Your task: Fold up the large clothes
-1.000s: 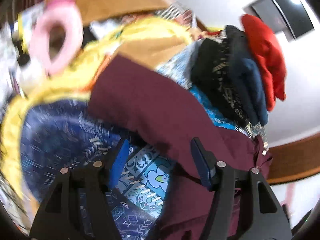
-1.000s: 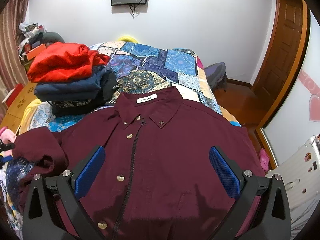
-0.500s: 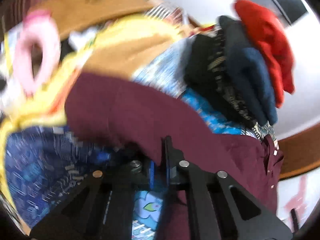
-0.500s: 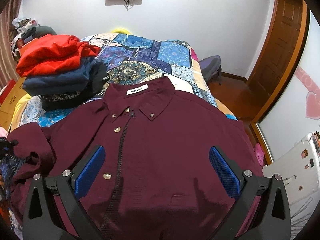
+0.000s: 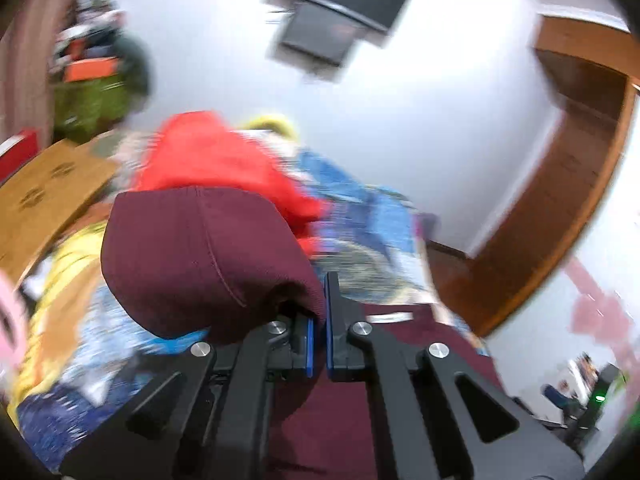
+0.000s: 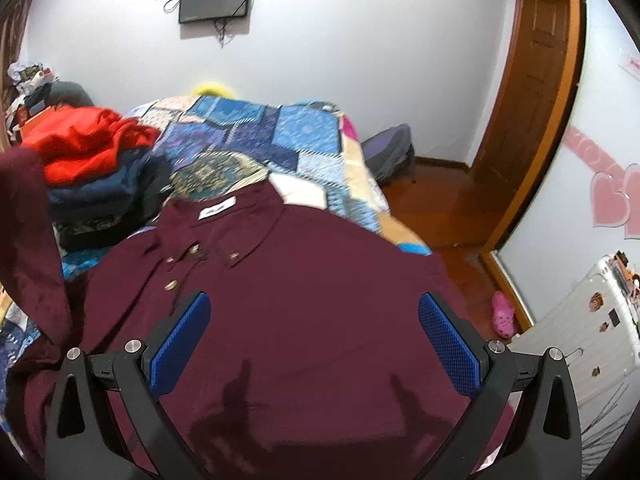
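Note:
A maroon button shirt lies face up on the patchwork bed, collar toward the far wall. My left gripper is shut on the shirt's left sleeve and holds it lifted; the raised sleeve also shows at the left edge of the right wrist view. My right gripper is open and empty, hovering over the shirt's chest, its blue pads well apart.
A stack of folded clothes, red on top, sits on the bed left of the collar. The patchwork quilt runs to the far wall. A cardboard box lies at the left. A wooden door and a backpack are at the right.
My left gripper closed on the sleeve and lifted it, swinging up and toward the shirt body. My right gripper stayed open over the chest, shifting slightly.

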Tool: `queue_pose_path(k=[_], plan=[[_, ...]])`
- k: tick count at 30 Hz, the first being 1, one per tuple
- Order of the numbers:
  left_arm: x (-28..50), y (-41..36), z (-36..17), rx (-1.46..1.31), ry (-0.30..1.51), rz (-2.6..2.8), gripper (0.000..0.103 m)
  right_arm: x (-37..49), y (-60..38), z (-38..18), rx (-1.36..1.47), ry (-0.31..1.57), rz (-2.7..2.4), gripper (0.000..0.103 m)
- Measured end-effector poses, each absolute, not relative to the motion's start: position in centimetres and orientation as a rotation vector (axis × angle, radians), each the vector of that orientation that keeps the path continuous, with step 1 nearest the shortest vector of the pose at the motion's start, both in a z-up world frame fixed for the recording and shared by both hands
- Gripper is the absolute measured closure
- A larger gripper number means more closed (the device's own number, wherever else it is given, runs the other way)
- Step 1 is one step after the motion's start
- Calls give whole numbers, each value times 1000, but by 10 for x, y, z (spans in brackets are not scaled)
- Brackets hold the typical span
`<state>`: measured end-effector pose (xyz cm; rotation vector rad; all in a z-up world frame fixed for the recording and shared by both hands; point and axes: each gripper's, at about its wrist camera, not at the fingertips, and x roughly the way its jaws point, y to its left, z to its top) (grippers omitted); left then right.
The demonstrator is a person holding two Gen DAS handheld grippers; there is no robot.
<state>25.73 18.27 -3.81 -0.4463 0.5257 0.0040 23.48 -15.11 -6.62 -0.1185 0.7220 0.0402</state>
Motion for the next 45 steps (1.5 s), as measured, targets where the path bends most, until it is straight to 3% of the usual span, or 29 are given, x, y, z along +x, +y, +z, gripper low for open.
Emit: queue_pose_path(k=[7,19,22,25,27,31,36,39,45], plan=[[310,70,-39,-346,638,-265,101,236,-186,-62,-66,716,-2,0],[335,-70,-142,-102,1050,-523,100,229,-213,-72,-72,761,-66,0],[321,-88,-154,-32,1086,-552,91,229,-215,-74,-74,767,-70,0],[308,-96,-153,31,1083,-563,89,227,-217,-76,-62,776,-72,0],[304,-98,-148,61,1072,-565,85,226,-219,-78,-53,784,-73,0],[293,-88,-128,75,1015,-569,61,226,-221,-80,-48,794,-73,0],[287,-55,-98,92,899,-494,57,234,-222,-83,10,834,-10,0],[288,-20,-85,65,845,-420,43,241,-223,-88,67,867,32,0],[287,62,-70,112,767,-158,43,254,-225,-103,204,940,83,0]])
